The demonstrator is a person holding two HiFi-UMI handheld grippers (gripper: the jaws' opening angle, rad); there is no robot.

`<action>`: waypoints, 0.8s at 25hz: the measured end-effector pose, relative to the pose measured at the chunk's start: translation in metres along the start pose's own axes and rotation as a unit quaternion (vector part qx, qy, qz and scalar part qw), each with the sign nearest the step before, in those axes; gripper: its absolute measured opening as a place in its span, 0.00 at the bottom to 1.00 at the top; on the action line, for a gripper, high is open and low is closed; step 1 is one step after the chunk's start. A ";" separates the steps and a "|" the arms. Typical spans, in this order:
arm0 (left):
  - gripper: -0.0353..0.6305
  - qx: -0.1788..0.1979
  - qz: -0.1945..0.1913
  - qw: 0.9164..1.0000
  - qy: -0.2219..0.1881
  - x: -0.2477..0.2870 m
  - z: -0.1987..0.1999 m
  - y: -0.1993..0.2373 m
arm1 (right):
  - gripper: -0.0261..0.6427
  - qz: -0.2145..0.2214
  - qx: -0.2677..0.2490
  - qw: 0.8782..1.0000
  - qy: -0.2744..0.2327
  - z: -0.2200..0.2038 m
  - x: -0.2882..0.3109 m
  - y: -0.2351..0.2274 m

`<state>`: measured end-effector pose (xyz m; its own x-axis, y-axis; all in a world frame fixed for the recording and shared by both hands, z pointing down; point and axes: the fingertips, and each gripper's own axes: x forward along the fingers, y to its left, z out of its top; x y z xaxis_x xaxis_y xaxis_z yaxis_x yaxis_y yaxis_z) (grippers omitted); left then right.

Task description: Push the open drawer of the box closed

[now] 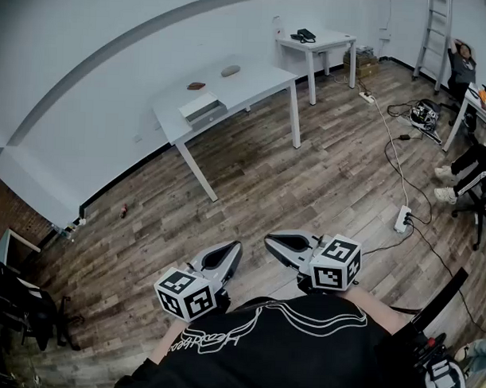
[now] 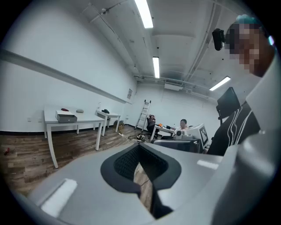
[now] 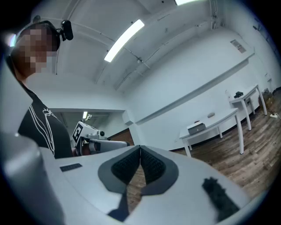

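My left tool (image 1: 230,252) and right tool (image 1: 275,244) are closed, empty. Box (image 1: 202,110) upper middle, far; a hard push may skid it across the table (image 1: 259,78).

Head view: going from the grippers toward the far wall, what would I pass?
Grey left gripper and right gripper, side by side → white rectangular box on the long white table → small brown object → grey oval object → black telephone on the small white table.

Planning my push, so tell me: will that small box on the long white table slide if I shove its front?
Probably slides: the box looks small and light on a smooth white table. Unlikely to tip, being low and flat.
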<state>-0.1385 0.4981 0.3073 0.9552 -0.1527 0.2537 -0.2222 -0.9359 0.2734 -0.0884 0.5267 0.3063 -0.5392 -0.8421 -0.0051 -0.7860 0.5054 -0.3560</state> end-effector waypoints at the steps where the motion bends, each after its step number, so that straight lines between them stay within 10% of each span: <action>1: 0.06 0.000 0.000 1.000 0.000 0.003 0.001 0.001 | 0.05 -0.003 -0.003 1.000 -0.001 0.002 -0.001 -0.004; 20: 0.06 -0.044 0.009 0.999 0.002 0.050 -0.003 0.101 | 0.05 -0.021 0.016 0.999 0.021 -0.011 0.064 -0.088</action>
<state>-0.1140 0.3973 0.3505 0.9504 -0.1674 0.2620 -0.2551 -0.9016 0.3493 -0.0574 0.4307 0.3477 -0.5185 -0.8537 0.0493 -0.7985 0.4627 -0.3852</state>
